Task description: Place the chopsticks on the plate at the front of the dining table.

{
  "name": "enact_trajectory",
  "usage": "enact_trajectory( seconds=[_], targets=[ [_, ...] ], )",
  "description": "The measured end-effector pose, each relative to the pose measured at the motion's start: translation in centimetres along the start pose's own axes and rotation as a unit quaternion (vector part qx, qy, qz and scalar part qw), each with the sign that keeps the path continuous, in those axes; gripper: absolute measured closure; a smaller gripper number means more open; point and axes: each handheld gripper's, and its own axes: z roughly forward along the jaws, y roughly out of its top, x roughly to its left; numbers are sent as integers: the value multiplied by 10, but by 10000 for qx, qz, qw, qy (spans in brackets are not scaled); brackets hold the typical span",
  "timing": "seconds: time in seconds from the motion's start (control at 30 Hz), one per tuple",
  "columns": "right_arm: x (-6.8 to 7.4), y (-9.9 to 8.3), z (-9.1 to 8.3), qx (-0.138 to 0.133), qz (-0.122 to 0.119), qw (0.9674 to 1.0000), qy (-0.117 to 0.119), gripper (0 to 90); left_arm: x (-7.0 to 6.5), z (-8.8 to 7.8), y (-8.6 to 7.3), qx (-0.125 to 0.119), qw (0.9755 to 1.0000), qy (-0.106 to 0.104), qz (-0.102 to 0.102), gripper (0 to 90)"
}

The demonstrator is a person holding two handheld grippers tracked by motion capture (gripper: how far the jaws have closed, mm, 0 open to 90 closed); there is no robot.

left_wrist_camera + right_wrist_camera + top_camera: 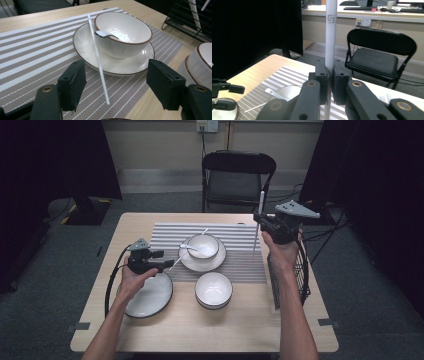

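Black folding chair — grey floor, dark curtains.

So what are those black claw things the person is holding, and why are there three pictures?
Those are tools for grabbing: a person holds one hand-held gripper in each hand, and each has two black jaws that squeeze together. One picture comes from a camera up high, looking down at the wooden table. The other two come from little cameras riding on the grippers, looking along their jaws.

On the table lies a striped mat. On it sits a bowl with a spoon inside, standing on a plate. Nearby are another bowl, a flat plate and a black wire rack.

The right hand-held gripper is squeezed shut on a white chopstick, held upright. The left hand-held gripper is open around another chopstick, which leans on the plate.
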Motion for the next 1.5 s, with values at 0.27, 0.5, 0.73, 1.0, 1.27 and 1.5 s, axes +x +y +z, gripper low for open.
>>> enact_trajectory(
  seconds=[0.27, 0.5, 0.73, 1.0, 1.27, 1.5],
  targets=[
    [15, -3, 13, -33, 74, 9993, 368, 853, 0, -5, 2, -86, 9999, -8, -61, 295],
    [29, -4, 25, 2, 70, 9982, 594, 853, -2, -6, 4, -180, 9997, -156, -89, 307],
    [39, -4, 34, 3, 114, 9967, 809, 853, -7, -7, 8, -166, 9997, -164, 24, 301],
    [56, -5, 47, 64, 49, 9953, 963, 853, -15, -6, 15, -207, 9991, -338, 159, 320],
    [73, -3, 59, 87, 1, 9930, 1175, 853, -19, -10, 19, -328, 9984, -412, 222, 343],
    [92, -7, 71, 164, -74, 9904, 1370, 853, -23, -10, 21, -348, 9976, -498, 319, 319]
  ],
)
